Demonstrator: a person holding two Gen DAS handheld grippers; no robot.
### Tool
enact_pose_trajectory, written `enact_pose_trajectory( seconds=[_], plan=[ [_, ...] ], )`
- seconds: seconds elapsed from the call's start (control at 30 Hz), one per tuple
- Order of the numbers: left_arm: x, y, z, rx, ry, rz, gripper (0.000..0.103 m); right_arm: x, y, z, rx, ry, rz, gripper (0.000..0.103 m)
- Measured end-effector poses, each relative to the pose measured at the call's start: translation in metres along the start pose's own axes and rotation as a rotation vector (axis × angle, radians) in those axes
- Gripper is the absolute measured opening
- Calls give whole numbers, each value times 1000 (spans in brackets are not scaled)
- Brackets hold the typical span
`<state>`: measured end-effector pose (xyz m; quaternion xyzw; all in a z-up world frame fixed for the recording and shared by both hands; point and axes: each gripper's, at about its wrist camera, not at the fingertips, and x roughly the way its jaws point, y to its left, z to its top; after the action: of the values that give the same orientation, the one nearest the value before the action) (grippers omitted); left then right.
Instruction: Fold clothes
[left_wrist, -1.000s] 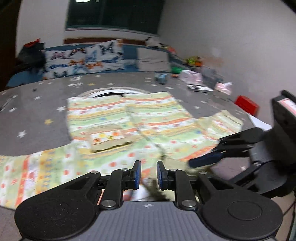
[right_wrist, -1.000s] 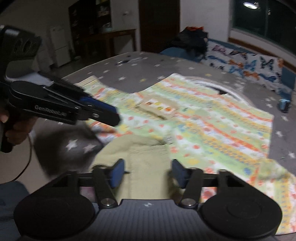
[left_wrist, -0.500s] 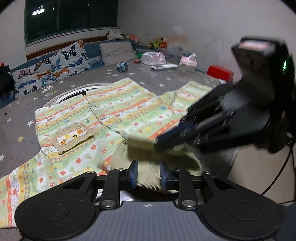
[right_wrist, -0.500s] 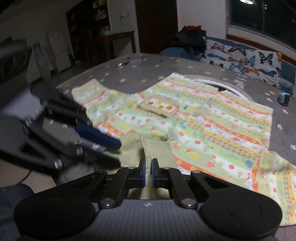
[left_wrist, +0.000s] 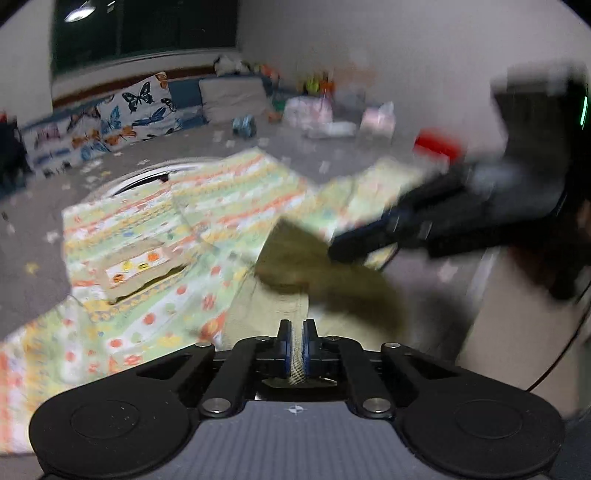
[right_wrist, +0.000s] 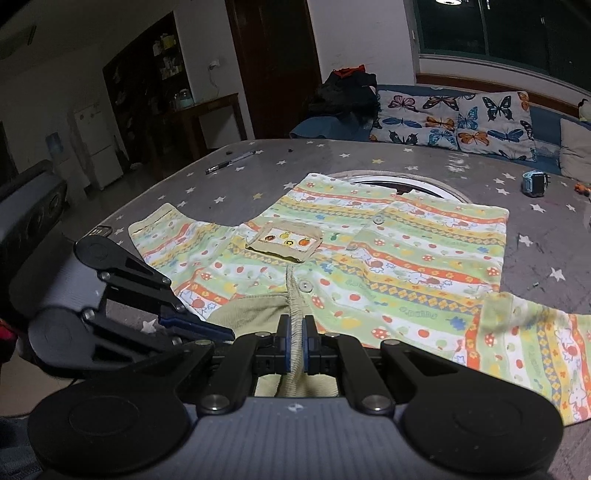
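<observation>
A child's striped, fruit-print shirt (right_wrist: 399, 258) lies spread flat on the grey star-patterned table (right_wrist: 221, 184), chest pocket (right_wrist: 284, 242) up. Its olive collar (right_wrist: 243, 314) is at the near edge. My right gripper (right_wrist: 294, 347) is shut on the collar's ribbed edge. My left gripper (left_wrist: 294, 347) is shut on another part of the collar and lifts it; the olive fabric (left_wrist: 325, 273) is raised and blurred. The right gripper also shows, blurred, in the left wrist view (left_wrist: 369, 243). The left gripper shows in the right wrist view (right_wrist: 207, 328).
Butterfly-print cushions (right_wrist: 458, 122) line the table's far side. A pen (right_wrist: 229, 164) and a small blue object (right_wrist: 533, 182) lie on the table. A red box (left_wrist: 437, 142) and clutter sit by the wall. The near table edge is just below both grippers.
My left gripper has closed on the collar and lifted it. My right gripper, open one second ago, closed on the collar half a second ago and still holds it.
</observation>
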<state>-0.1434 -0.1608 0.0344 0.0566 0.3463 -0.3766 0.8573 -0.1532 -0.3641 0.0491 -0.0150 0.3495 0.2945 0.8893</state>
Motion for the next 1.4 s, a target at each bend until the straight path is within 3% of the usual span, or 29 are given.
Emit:
enact_pose_trajectory(
  seconds=[0.1, 0.17, 0.33, 0.57, 0.73, 0.93, 1.1, 1.2, 1.4],
  plan=[
    [-9, 13, 2, -100, -72, -86, 6, 0, -2, -1, 12, -7, -1, 5],
    [-3, 15, -1, -97, -43, -93, 6, 0, -3, -1, 21, -11, 0, 5],
    [19, 9, -10, -41, 53, -82, 7, 0, 0, 1, 12, -8, 8, 5],
    [10, 2, -11, 21, 55, -85, 10, 22, 24, -2, -95, 92, 81, 7],
    [-11, 9, -6, 35, 25, -76, 12, 14, 22, 7, -76, 37, 100, 12],
    [-23, 24, 10, -28, -37, -22, 14, 39, 9, 1, -50, 98, 31, 12],
    [-14, 26, 25, -57, -65, 5, 14, 44, 23, -11, -151, 115, 4, 13],
    [4, 26, 28, -73, -55, 0, 14, 39, 23, -8, -147, 98, -2, 20],
    [35, 24, 15, -50, 33, 10, 14, 36, 14, -12, -115, 98, -17, 21]
  ],
)
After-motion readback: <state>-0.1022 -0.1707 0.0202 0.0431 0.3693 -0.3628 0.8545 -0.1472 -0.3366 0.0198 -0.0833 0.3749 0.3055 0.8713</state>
